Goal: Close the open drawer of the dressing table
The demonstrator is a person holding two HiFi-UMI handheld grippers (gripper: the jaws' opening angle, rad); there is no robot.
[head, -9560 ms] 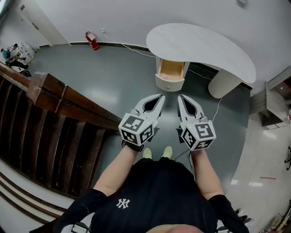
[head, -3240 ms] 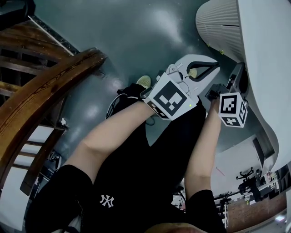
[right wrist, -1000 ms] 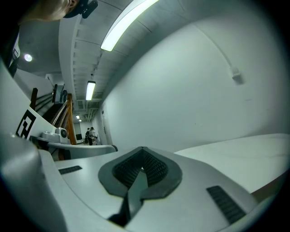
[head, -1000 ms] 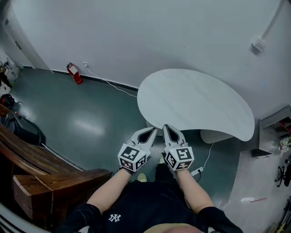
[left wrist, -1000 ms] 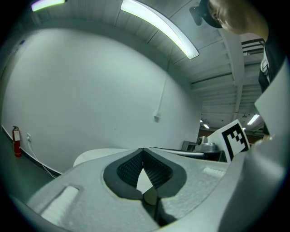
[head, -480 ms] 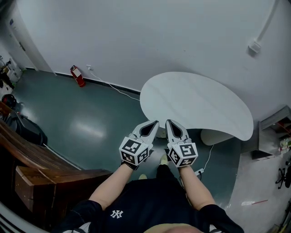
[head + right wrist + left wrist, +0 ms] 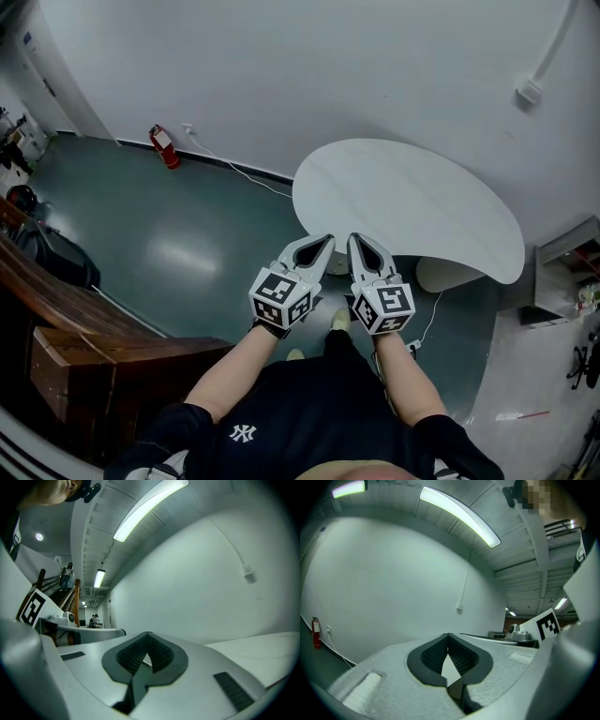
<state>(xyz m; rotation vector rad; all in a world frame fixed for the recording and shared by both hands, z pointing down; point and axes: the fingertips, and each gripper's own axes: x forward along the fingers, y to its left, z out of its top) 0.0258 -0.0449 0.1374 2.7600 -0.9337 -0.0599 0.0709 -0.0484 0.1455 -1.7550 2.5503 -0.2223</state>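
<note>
Moved: left tool and right tool have risen since a second ago and now overlap the near edge of the table.
Extinguisher: one, red, on the floor by the wall, well left of the table.
Tools: two, side by side, each with jaws pressed together and nothing between them.
Table: one, with a white kidney-shaped top.
Drawer: under the table top, out of sight from above.

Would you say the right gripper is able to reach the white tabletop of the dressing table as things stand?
Probably yes. The right gripper, shut and empty, is held at the near edge of the tabletop, and nothing shows between them in the head view.
</note>
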